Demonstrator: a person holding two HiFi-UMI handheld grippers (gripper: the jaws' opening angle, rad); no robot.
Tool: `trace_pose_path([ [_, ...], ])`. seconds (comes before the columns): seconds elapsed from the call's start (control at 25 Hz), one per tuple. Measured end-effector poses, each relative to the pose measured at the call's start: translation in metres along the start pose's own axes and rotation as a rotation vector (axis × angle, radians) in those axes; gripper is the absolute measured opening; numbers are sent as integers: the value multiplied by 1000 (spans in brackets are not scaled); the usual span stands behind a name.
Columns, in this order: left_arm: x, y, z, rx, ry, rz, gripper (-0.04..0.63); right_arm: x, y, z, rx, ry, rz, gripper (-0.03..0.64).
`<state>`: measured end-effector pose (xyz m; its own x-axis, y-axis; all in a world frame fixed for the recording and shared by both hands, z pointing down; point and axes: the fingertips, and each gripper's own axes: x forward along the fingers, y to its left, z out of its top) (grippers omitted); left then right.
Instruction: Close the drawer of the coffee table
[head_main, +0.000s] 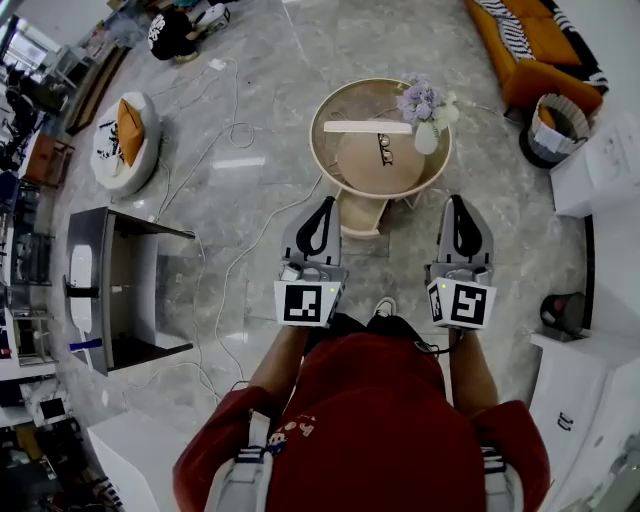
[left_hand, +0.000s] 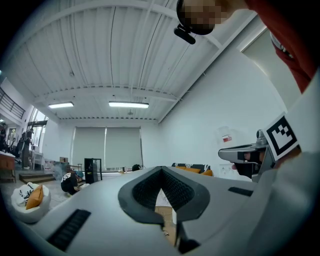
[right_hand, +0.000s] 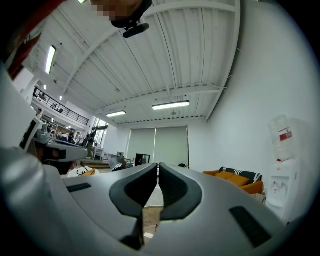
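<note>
The round beige coffee table (head_main: 340, 110) stands on the floor ahead of me, with a vase of flowers (head_main: 424, 108), a pair of glasses (head_main: 385, 150) and a long white object on top. Its drawer (head_main: 362, 213) sticks out from the near side, open. My left gripper (head_main: 325, 201) hangs just left of the drawer, jaws shut and holding nothing. My right gripper (head_main: 457, 198) is to the drawer's right, below the table's rim, also shut and holding nothing. Both gripper views look level across the room, with the shut left gripper (left_hand: 161, 170) and right gripper (right_hand: 158, 165) tips meeting in front.
An orange sofa (head_main: 535, 40) and a basket (head_main: 555, 125) stand at the far right. On the left are a white pouf (head_main: 125, 140) with an orange cushion and a dark open cabinet (head_main: 120, 290). Cables (head_main: 235, 260) trail over the floor. A person crouches far off (head_main: 180, 30).
</note>
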<state>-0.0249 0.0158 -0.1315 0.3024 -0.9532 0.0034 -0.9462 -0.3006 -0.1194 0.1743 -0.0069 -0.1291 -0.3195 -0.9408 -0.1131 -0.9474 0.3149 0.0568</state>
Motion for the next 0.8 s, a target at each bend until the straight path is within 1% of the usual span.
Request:
trace_pose_path([
  [0.08, 1, 2, -6, -12, -11, 3, 12, -1, 4, -7, 20, -1, 1, 25],
  [0.16, 4, 6, -10, -23, -46, 3, 12, 1, 9, -17, 31, 3, -1, 25],
  [0.32, 8, 12, -40, 35, -24, -12, 12, 6, 21, -43, -5, 6, -5, 25],
  [0.48, 14, 15, -69, 45, -88, -47, 12, 13, 31, -86, -22, 48, -2, 25],
  [0.6, 20, 22, -107, 47, -89, -41, 12, 20, 43, -132, -11, 96, 14, 25],
  [0.8, 32, 27, -198, 21, -36, -31, 12, 22, 60, -222, 6, 153, 2, 25],
])
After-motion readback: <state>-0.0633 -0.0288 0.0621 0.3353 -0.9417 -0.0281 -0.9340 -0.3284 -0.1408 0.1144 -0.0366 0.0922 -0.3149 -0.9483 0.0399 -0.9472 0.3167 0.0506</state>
